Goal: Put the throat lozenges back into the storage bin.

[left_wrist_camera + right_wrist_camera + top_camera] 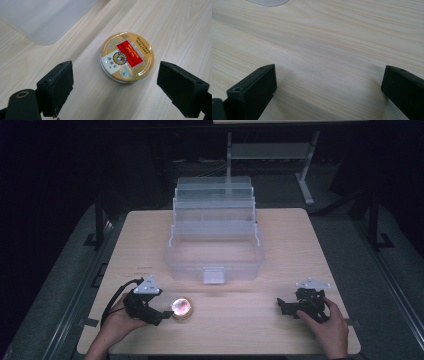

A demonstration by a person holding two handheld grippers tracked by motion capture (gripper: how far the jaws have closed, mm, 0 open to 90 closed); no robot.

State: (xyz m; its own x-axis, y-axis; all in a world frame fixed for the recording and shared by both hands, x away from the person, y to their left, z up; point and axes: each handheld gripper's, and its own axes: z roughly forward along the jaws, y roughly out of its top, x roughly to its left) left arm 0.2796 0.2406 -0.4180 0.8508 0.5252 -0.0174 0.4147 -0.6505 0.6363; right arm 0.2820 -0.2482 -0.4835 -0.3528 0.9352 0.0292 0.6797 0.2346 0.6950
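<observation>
The round tin (127,57) lay on the counter (175,30) just ahead of the wide-apart left tongs (115,87); right tongs (328,90) also gaped

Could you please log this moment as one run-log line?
left gripper: open, tin ahead of its jaws | right gripper: open over table | clear box: open

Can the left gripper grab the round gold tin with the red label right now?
Probably yes: the left gripper has its jaws wide open, and the round gold tin lies just ahead on bare table, with nothing between.
</observation>
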